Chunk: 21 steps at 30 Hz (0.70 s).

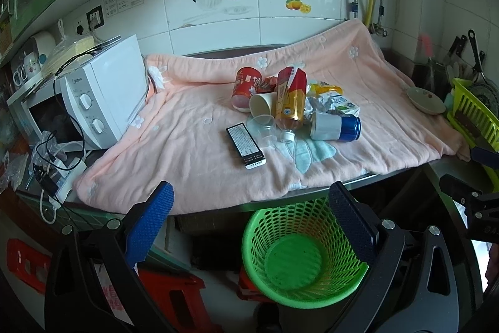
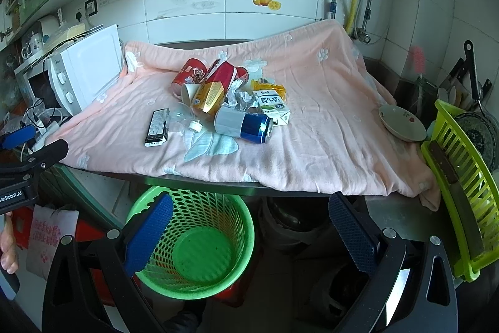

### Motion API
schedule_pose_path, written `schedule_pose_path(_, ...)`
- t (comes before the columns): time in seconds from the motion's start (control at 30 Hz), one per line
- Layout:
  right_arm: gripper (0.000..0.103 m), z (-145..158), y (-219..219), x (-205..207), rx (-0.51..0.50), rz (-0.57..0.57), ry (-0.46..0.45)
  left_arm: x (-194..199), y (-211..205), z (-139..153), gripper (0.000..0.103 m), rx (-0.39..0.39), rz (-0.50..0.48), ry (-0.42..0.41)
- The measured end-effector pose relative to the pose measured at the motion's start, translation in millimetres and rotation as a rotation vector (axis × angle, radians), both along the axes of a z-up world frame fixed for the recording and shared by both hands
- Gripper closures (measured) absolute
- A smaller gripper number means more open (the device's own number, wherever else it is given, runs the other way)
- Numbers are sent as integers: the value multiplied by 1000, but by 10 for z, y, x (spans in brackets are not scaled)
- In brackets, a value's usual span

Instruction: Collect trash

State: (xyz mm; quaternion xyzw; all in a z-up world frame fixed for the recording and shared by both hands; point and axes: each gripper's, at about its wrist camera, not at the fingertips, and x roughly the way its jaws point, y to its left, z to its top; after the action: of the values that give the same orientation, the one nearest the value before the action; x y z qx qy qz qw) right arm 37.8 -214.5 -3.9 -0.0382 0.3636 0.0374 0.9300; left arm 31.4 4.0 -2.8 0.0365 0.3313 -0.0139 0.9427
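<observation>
Both the left gripper (image 1: 249, 217) and right gripper (image 2: 249, 223) gape empty before the worktop's (image 2: 199, 178) trash pile (image 2: 224, 102), above the green basket (image 2: 193, 239).

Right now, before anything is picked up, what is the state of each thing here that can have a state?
Left claw: open, holding nothing.
Right claw: open, holding nothing.
Green basket: upright on the floor, looks empty.
Blue can: lying on its side.
Milk carton: lying down.
Paper cup: tipped over.
Plastic bottle: lying down, cap on.
Red tub: tipped on its side.
Bowl: upright; contents unclear.
</observation>
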Motion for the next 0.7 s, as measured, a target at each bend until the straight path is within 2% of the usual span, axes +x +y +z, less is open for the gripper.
schedule_pose_path(0.4, 6, -20, 18, 207, 6, 23, 4, 141, 41, -41, 5, 2, 18, 9)
schedule_pose_path(0.7, 7, -81, 38, 550, 23, 64, 26, 322, 211, -99, 13, -6, 53, 34)
